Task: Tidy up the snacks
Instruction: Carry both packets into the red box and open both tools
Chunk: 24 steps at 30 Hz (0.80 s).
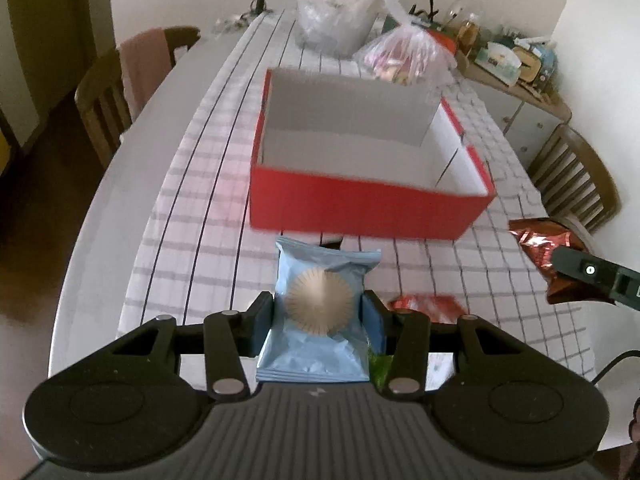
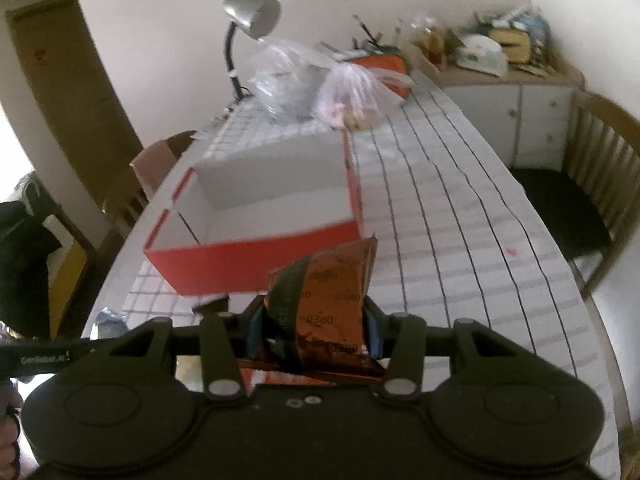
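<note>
My left gripper (image 1: 318,316) is shut on a light blue snack packet (image 1: 320,308) with a round tan cookie picture, held above the table just short of the red box (image 1: 360,204). That box has white inner walls and a divider, and nothing shows inside it. My right gripper (image 2: 312,324) is shut on a shiny brown Oreo packet (image 2: 332,300), also lifted, to the right of the red box (image 2: 248,264). From the left wrist view the brown packet (image 1: 544,248) shows at the right edge, with the right gripper's finger across it.
A red packet (image 1: 428,306) and a green one (image 1: 378,364) lie on the checked tablecloth (image 1: 192,216) below my left gripper. Two plastic bags (image 2: 320,88) and a desk lamp (image 2: 252,20) stand behind the box. Wooden chairs (image 2: 596,184) flank the table; a cluttered cabinet (image 2: 508,92) is far right.
</note>
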{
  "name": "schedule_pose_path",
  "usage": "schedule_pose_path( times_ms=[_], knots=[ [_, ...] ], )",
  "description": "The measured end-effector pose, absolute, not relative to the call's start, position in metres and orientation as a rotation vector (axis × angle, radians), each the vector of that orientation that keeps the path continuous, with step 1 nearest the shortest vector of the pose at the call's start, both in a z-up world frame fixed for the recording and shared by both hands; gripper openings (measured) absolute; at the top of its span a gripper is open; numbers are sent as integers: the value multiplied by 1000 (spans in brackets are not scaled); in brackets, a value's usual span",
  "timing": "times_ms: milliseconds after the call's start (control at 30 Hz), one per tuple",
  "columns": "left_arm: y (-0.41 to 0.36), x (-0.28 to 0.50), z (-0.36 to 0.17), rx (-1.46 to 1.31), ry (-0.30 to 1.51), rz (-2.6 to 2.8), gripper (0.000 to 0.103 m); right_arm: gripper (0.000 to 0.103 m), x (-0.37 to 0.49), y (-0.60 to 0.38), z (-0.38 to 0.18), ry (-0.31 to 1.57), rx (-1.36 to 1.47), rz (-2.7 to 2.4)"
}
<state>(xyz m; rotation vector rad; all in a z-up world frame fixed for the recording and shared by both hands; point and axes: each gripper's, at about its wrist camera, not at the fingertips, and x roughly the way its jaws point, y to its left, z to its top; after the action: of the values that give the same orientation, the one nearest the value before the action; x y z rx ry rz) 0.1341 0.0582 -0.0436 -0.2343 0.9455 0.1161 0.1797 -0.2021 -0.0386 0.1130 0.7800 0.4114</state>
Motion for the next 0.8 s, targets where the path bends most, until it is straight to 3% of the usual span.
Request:
schedule_pose_path(
  times_ms=[433,800],
  knots=[
    [65,212,-18,-185,896,135,47,47,249,-164,-25,757,51,477],
    [74,286,-31,-128,942,163,47,47,315,-128,-43,801,-29,514]
  ],
)
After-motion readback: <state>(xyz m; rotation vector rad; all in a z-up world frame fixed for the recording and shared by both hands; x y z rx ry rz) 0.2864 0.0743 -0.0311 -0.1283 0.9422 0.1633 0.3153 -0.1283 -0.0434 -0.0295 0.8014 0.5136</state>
